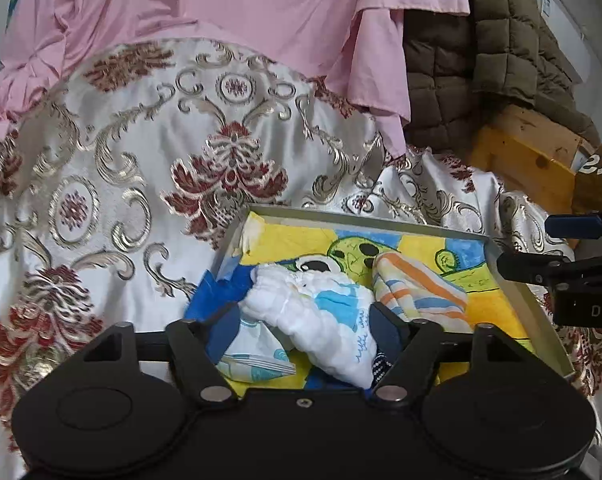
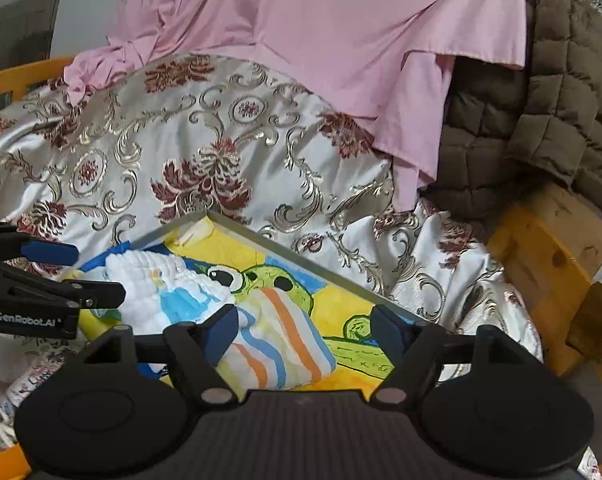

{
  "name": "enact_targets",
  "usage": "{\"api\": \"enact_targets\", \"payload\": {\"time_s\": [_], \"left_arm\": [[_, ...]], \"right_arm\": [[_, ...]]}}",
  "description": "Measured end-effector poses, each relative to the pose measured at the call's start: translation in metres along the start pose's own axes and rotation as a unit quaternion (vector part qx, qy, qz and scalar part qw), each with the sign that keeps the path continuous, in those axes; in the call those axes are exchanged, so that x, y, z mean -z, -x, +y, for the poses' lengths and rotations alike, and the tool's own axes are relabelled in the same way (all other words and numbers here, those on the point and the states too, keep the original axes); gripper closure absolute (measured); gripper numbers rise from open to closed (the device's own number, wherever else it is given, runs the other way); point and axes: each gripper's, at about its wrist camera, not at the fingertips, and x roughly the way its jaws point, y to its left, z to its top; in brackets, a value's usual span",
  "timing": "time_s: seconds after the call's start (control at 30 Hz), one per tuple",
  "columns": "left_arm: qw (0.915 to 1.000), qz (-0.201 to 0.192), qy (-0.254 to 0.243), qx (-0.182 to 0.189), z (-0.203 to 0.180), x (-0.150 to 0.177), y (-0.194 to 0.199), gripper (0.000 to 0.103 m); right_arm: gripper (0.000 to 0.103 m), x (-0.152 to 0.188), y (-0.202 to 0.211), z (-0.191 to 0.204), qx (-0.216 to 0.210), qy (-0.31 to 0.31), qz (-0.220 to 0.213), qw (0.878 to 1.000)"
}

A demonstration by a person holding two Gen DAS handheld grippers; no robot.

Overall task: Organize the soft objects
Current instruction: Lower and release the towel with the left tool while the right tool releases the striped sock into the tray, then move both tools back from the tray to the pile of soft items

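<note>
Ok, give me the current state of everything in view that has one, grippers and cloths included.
left gripper: open, white quilted cloth between its fingers, not pinched.
right gripper: open, over the striped cloth.
white quilted cloth: bunched, lying in the tray.
striped cloth: folded, lying in the tray beside the white one.
tray: resting on the patterned bedspread.
pink sheet: draped, rumpled.

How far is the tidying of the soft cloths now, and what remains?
Done: a white quilted cloth and a striped cloth lie folded in the tray. In hand: nothing; the left hand-held gripper and the right hand-held gripper both stand open over them. Left: the pink sheet and brown quilted blanket still lie loose behind.
</note>
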Motion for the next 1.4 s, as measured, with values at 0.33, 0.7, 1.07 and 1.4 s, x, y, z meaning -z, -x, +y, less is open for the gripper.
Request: {"api": "enact_targets", "payload": {"time_s": [0.33, 0.7, 1.07, 1.4], "left_arm": [[0.9986, -0.048, -0.022, -0.009, -0.016, -0.008, 0.062, 0.007], [0.9930, -0.104, -0.045, -0.031, -0.051, 0.009, 0.145, 0.001], [0.9867, -0.145, -0.037, -0.064, -0.090, 0.055, 0.226, 0.001], [0.9859, -0.151, -0.032, -0.065, -0.118, 0.095, 0.264, 0.001]], "right_arm": [[0.006, 0.002, 0.055, -0.005, -0.004, -0.011, -0.031, 0.999], [0.001, 0.021, 0.137, -0.014, -0.005, -0.039, -0.067, 0.997], [0.000, 0.069, 0.211, -0.013, -0.015, -0.079, -0.099, 0.992], [0.000, 0.116, 0.255, -0.006, -0.002, -0.090, -0.115, 0.989]]}}
